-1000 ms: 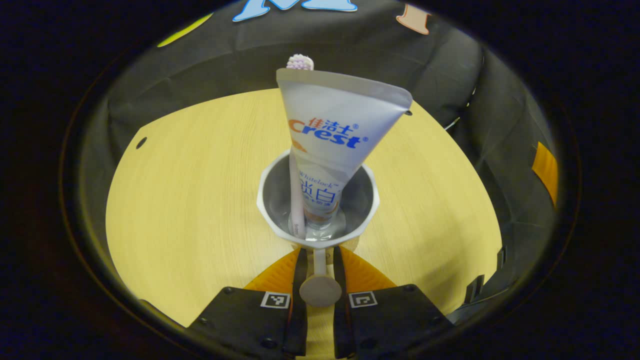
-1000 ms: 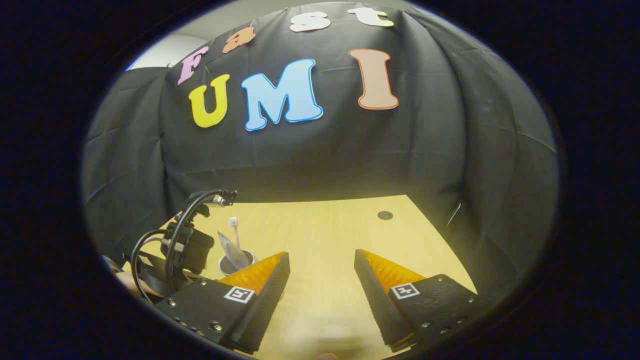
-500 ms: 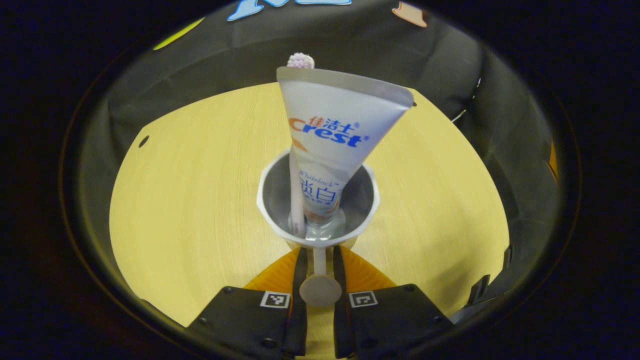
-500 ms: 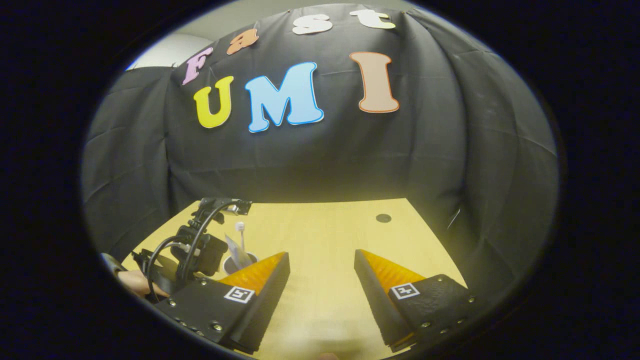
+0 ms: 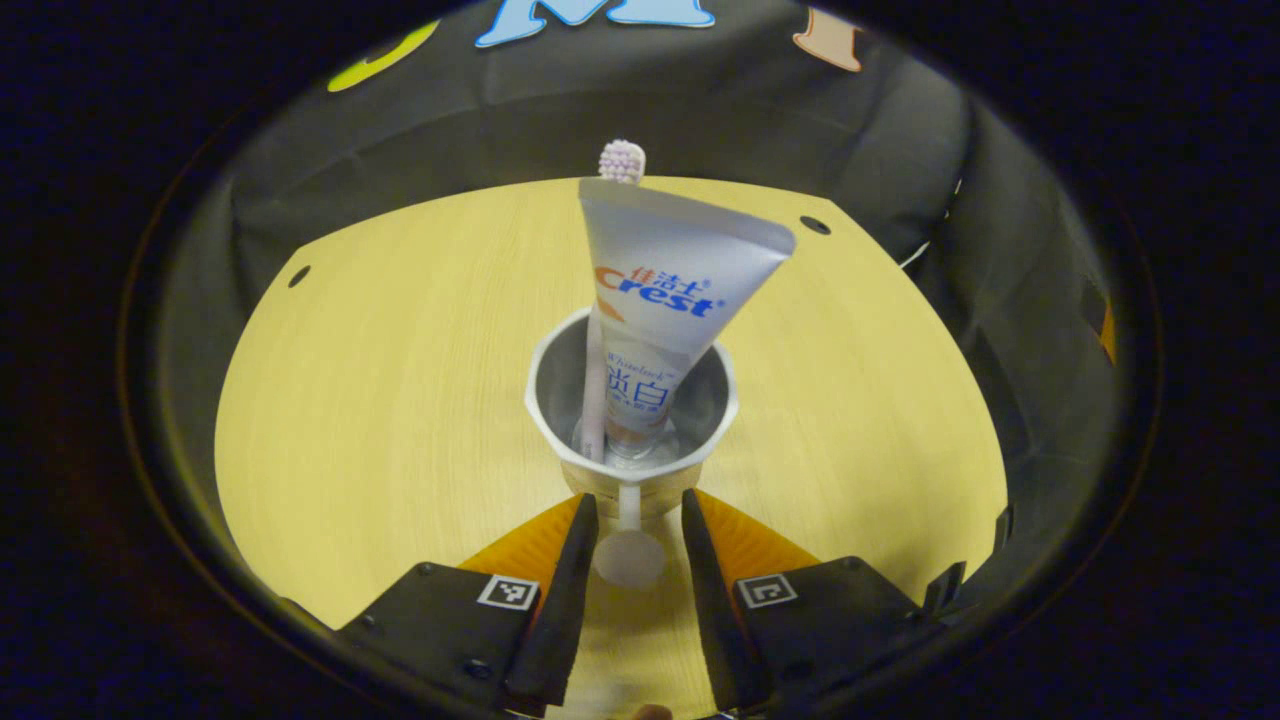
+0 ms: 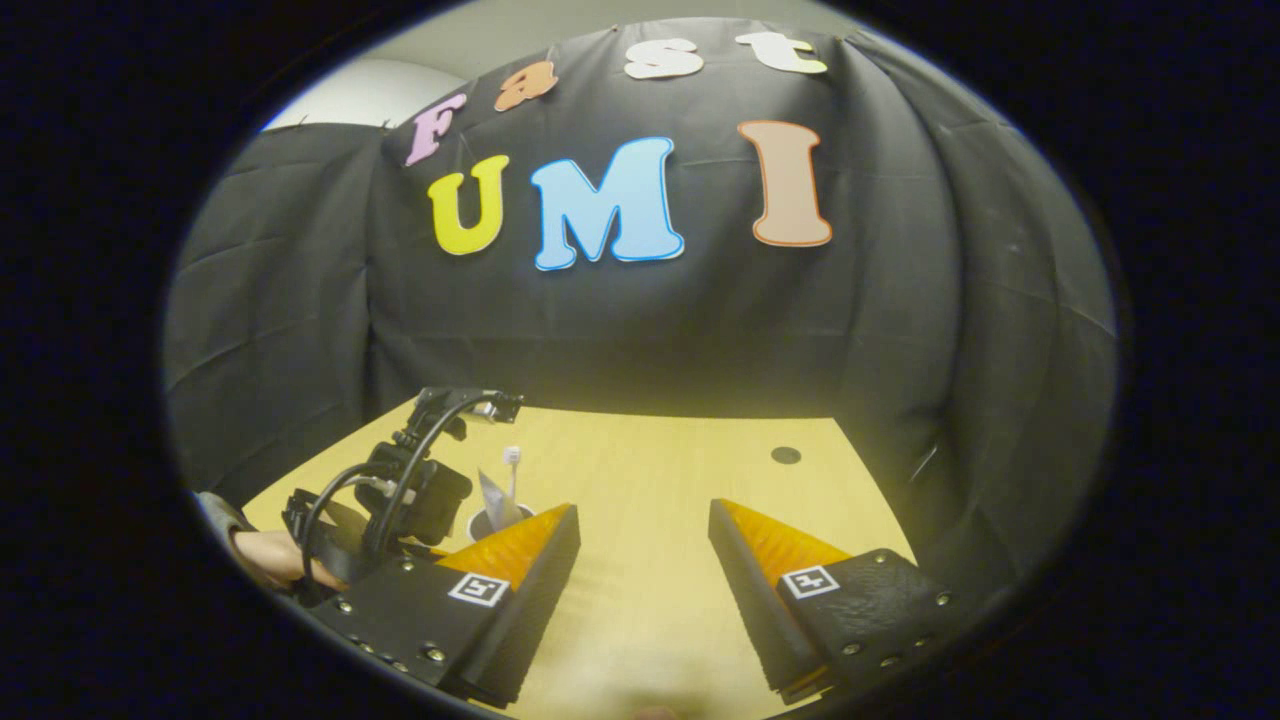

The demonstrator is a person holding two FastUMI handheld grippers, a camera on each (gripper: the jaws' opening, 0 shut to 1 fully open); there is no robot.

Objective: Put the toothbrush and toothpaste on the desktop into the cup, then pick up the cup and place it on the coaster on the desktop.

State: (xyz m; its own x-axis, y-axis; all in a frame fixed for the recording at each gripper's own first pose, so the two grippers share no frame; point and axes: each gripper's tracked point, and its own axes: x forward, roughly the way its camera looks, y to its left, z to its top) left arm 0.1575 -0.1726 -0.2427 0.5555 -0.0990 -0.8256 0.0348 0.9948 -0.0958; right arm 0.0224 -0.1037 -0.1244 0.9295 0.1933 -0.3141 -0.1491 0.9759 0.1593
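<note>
While the left tongs (image 5: 634, 510) stand parted, their two fingers sit either side of the round-ended handle of the white plastic cup (image 5: 630, 470) with a gap showing on both sides, so neither finger presses on it. That cup stands upright on the pale yellow wood-grain table (image 5: 380, 400), just ahead of the fingertips in the left gripper view. Inside it the white and silver toothpaste tube (image 5: 668, 300) stands cap down, its flat crimped end uppermost and leaning a little to the right. Beside the tube, on its left, the pale pink toothbrush (image 5: 622, 160) stands with its bristled head poking up just above the tube's top edge. Whether a coaster lies beneath the cup cannot be told, since the cup's own body hides its foot.

Seen from the right gripper view, the right tongs (image 6: 644, 525) are spread wide above bare table and grip nothing. Farther off at the left of that view the left tongs' black body with looping cables is held by a person's hand (image 6: 270, 555), with the cup, the tube and the toothbrush head close beside it. Two small dark round holes (image 5: 814, 225) mark the table's far edge.
</note>
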